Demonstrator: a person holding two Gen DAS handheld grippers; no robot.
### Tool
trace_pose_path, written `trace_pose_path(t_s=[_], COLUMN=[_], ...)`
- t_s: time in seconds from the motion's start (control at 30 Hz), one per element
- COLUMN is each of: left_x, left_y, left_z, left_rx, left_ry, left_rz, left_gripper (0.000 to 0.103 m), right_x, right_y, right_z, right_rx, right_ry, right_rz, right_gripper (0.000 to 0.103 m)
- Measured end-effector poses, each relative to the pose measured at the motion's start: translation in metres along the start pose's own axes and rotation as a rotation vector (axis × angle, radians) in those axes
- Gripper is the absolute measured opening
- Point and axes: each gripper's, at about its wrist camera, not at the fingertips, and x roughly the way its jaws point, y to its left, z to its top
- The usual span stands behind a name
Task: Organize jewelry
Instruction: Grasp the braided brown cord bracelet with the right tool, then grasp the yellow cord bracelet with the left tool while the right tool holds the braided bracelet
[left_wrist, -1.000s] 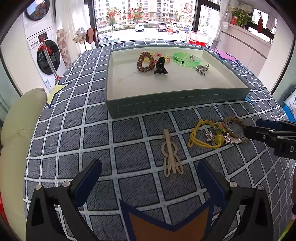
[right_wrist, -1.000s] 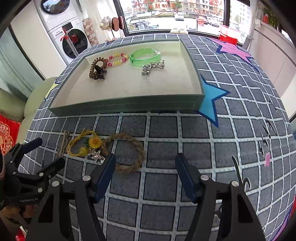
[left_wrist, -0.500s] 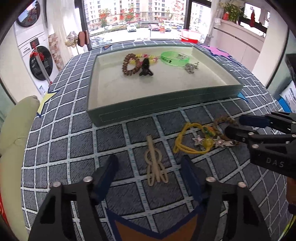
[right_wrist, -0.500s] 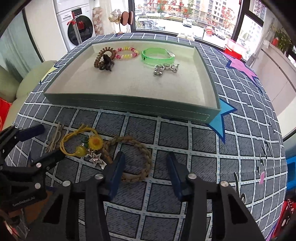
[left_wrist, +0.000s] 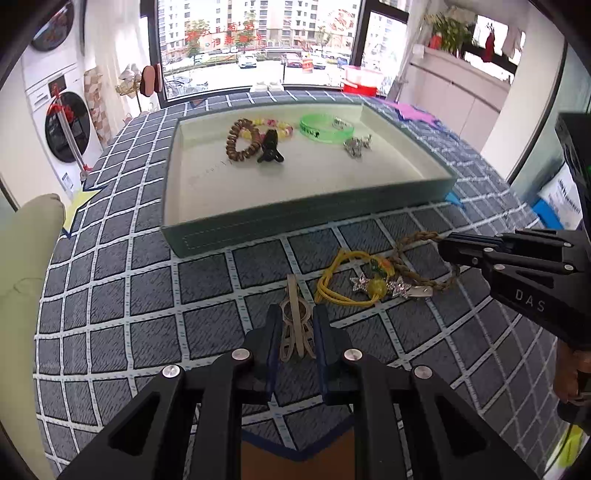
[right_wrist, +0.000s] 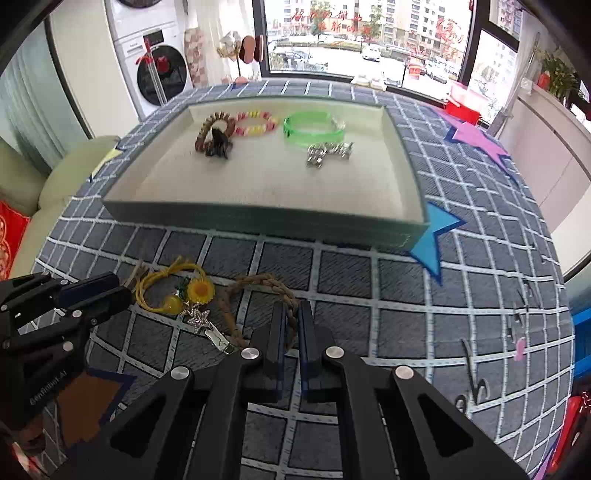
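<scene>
My left gripper (left_wrist: 294, 314) is shut on a beige hair clip (left_wrist: 293, 325) lying on the checked cloth. My right gripper (right_wrist: 291, 310) is shut on the near side of a brown braided bracelet (right_wrist: 258, 282); this gripper also shows in the left wrist view (left_wrist: 448, 248). A yellow cord with a sunflower charm (right_wrist: 177, 286) and a silver star clip (right_wrist: 201, 319) lie between the two grippers. The green tray (left_wrist: 295, 225) holds a brown coil band (left_wrist: 240, 146), a black claw clip (left_wrist: 270, 149), a pink-yellow bead bracelet (right_wrist: 256, 123), a green bangle (left_wrist: 325, 129) and a silver chain (left_wrist: 356, 144).
The table has a grey checked cloth (left_wrist: 129, 295) with star patches, one blue (right_wrist: 430, 236) by the tray's right corner. A cream sofa (left_wrist: 22, 295) lies to the left. Washing machines (right_wrist: 155, 66) and windows stand behind the table.
Both grippers moved forward and down and closed: the left onto the beige hair clip, the right onto the braided bracelet.
</scene>
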Motion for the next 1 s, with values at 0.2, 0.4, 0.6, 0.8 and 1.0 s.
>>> trace_pose_path(t_s=[0.2,0.4,0.6,0.8,1.0], left_x=[-0.012,-0.018,-0.023,-0.025,-0.024], left_y=[0.01,0.016,0.01,0.003,0.001], left_z=[-0.002,-0.004,-0.004,-0.004,-0.005], left_rx=[-0.025,-0.045,-0.052,-0.04,-0.059], left_ry=[-0.011,-0.011,-0.038,-0.034,-0.01], left_rz=[-0.015,-0.033,0.057,0.112,0.125], left_gripper=[0.013,0.013,0.013,0.013,0.013], right_x=[-0.021,-0.034,-0.035,-0.041,-0.05], right_y=[-0.008,-0.012,-0.011,-0.014,-0.021], right_z=[0.004,0.007,0.004,0.0,-0.004], right_rx=[0.018,0.036,0.048,0.06,0.074], right_ry=[-0.048,-0.077,-0.074,-0.089,-0.108], right_rz=[0.01,0.029,0.057,0.085,0.116], right_gripper=[0.007,0.007,0.007,0.007,0.007])
